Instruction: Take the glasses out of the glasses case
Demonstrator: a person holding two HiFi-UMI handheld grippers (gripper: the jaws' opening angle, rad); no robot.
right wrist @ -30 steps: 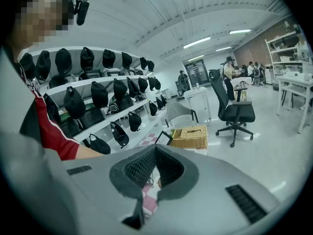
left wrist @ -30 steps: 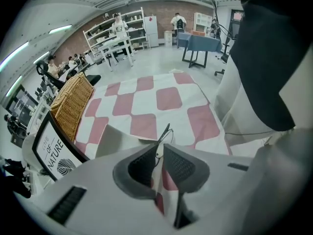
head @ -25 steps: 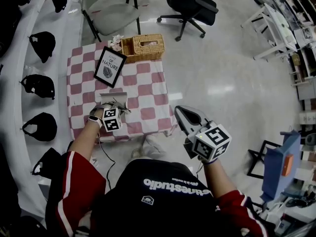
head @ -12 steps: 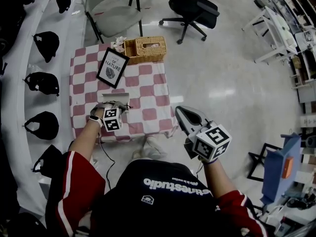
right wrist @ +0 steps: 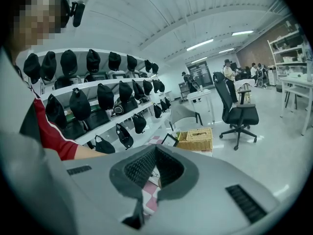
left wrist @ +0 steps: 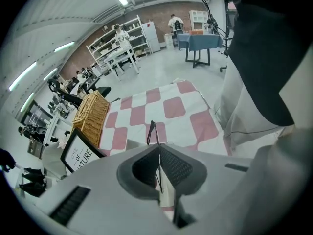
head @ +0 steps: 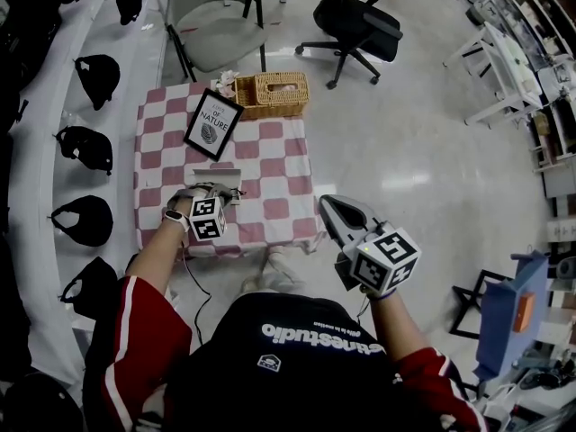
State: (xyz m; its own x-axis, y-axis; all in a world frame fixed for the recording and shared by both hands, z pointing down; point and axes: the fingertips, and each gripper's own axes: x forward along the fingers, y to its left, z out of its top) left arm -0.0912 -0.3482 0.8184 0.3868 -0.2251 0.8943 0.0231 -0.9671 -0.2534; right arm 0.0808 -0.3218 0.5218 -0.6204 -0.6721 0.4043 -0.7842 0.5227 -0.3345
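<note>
The glasses (left wrist: 152, 131) are a thin dark wire frame, pinched edge-on between the jaws of the left gripper (head: 217, 193), which are closed on them. In the left gripper view part of the frame pokes out past the jaw tips, over the red-and-white checked cloth. The glasses case (head: 216, 175) sits on the table (head: 274, 162) just beyond that gripper, pale grey, toward the near left part of the cloth; I can't make out from here how far it is open.

The right gripper (head: 335, 207) is held off the table's near right corner, over the floor, with its jaws pressed together and nothing between them.

Farther back on the table a black picture frame (head: 213, 124) stands tilted on the left, and a wicker basket (head: 272, 94) rests at the far edge just beside it. Beyond the table are a grey chair (head: 214, 23) and a black office chair (head: 362, 23). Along the left runs a white shelf (head: 40, 178) carrying black bags.
</note>
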